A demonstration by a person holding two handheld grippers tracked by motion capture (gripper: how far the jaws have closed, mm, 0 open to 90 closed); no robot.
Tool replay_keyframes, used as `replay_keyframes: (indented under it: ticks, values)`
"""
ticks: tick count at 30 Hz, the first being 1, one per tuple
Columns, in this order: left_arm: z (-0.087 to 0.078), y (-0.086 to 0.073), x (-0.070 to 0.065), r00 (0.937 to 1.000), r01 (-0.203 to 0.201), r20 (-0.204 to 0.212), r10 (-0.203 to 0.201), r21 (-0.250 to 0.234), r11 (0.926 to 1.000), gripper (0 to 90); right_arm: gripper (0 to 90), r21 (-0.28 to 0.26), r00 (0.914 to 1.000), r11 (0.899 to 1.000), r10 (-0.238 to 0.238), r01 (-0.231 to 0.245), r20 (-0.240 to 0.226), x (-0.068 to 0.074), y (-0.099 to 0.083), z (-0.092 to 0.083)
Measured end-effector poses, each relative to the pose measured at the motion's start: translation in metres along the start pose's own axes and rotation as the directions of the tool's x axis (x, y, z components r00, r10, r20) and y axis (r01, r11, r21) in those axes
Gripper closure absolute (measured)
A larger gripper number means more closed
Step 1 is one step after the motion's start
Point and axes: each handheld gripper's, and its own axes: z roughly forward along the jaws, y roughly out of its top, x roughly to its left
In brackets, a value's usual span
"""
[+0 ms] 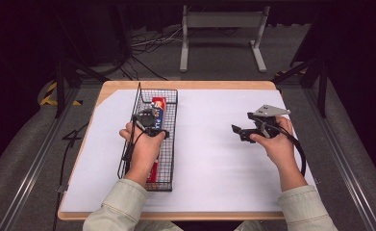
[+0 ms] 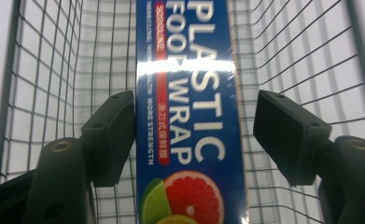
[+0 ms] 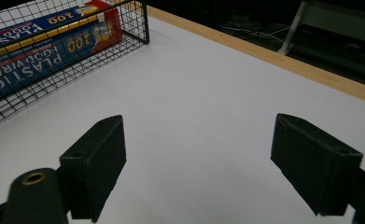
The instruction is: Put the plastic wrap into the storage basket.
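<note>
A long blue box of plastic food wrap (image 1: 159, 103) lies lengthwise in a black wire basket (image 1: 172, 144) on the left of the table. My left gripper (image 1: 149, 120) reaches down into the basket over the box. In the left gripper view the box (image 2: 189, 93) runs between the jaws of the left gripper (image 2: 194, 135). The left pad sits at the box's edge, the right pad stands off it with a gap, so the gripper is open. My right gripper (image 1: 238, 132) hovers over the white table, right of centre. Its jaws (image 3: 199, 163) are spread wide with nothing between them.
The basket (image 3: 77, 70) with the box (image 3: 31, 51) lies to the left ahead of the right gripper. A white sheet (image 1: 209, 159) covers the wooden table. Beyond the far edge are cables and a metal stand (image 1: 221, 21) on the floor.
</note>
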Motion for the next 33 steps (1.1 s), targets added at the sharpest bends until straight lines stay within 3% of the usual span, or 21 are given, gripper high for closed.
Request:
replay_keyframes:
  ticks: [5,8,13,15,16,19,21,25,28,33]
  values:
    - [-0.009,0.003,-0.002,0.9992,-0.038,0.011,0.039,-0.031,0.9988,25.6,17.7,-0.001,1.0000,1.000,-0.002,0.002,-0.003,0.000,0.000,0.000]
    - [-0.017,0.005,-0.001,0.9950,-0.090,0.034,0.093,-0.085,0.9923,22.0,17.7,-0.011,1.0000,1.000,-0.002,0.002,-0.001,0.000,-0.001,-0.002]
    - [-0.029,0.007,0.005,0.9839,-0.151,0.069,0.165,-0.169,0.9739,18.4,17.7,-0.027,1.0000,1.000,-0.002,0.002,-0.001,-0.001,-0.001,-0.005]
    - [-0.034,0.006,0.010,0.9740,-0.178,0.102,0.202,-0.210,0.9613,18.1,17.8,-0.033,1.0000,0.999,-0.003,0.003,-0.003,0.000,-0.001,-0.007]
    - [-0.034,0.006,0.010,0.9740,-0.178,0.102,0.202,-0.210,0.9613,17.9,17.8,-0.033,1.0000,0.999,-0.003,0.003,-0.003,0.000,-0.001,-0.007]
    - [-0.041,0.005,0.017,0.9552,-0.220,0.133,0.264,-0.281,0.9341,18.5,17.8,-0.056,1.0000,0.998,-0.004,0.004,-0.003,0.000,-0.002,-0.009]
    - [-0.044,0.002,0.023,0.9449,-0.213,0.175,0.277,-0.313,0.9254,18.6,17.8,-0.058,1.0000,0.998,-0.008,0.008,-0.001,0.000,-0.004,-0.011]
    - [-0.053,-0.004,0.036,0.9233,-0.232,0.205,0.324,-0.376,0.8973,18.9,17.8,-0.068,1.0000,0.998,0.001,-0.001,0.007,-0.002,-0.010,-0.016]
    - [-0.066,-0.010,0.054,0.9012,-0.251,0.226,0.370,-0.424,0.8705,19.1,17.8,-0.068,0.9998,0.998,0.005,-0.003,0.017,-0.006,-0.017,-0.023]
    - [-0.084,-0.022,0.085,0.8872,-0.232,0.254,0.386,-0.477,0.8478,19.0,17.8,-0.064,0.9991,0.998,0.018,-0.015,0.039,-0.014,-0.028,-0.036]
